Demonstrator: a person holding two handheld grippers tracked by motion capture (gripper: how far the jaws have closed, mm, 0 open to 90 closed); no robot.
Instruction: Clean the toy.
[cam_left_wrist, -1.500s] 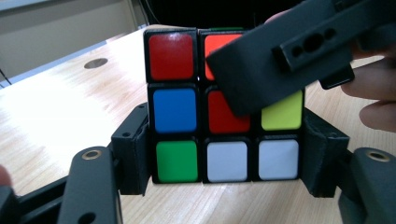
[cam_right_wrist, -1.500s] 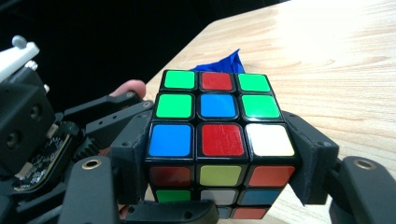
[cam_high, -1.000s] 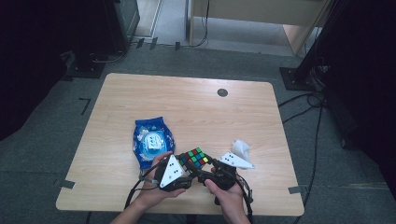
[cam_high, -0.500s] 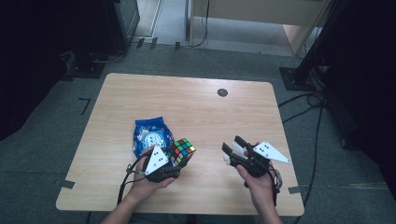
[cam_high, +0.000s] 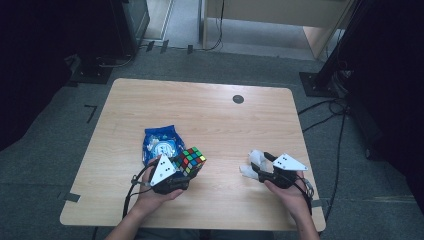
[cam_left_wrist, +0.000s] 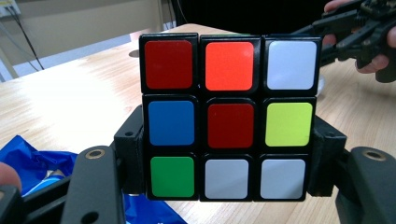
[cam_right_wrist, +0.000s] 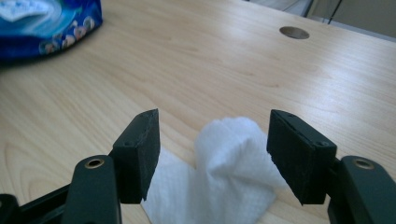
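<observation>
The wooden table (cam_high: 210, 120) carries a blue packet (cam_high: 161, 144) at about seven o'clock from its centre. Touching the packet's near edge, the scrambled cube (cam_high: 191, 161) sits clamped between the jaws of the left gripper (cam_high: 186, 169), whose hand comes up from six o'clock, palm under the tool. At four o'clock the right gripper (cam_high: 253, 166) points toward ten o'clock, its jaws having just widened, spread either side of a crumpled white tissue (cam_right_wrist: 229, 163) without pressing it.
</observation>
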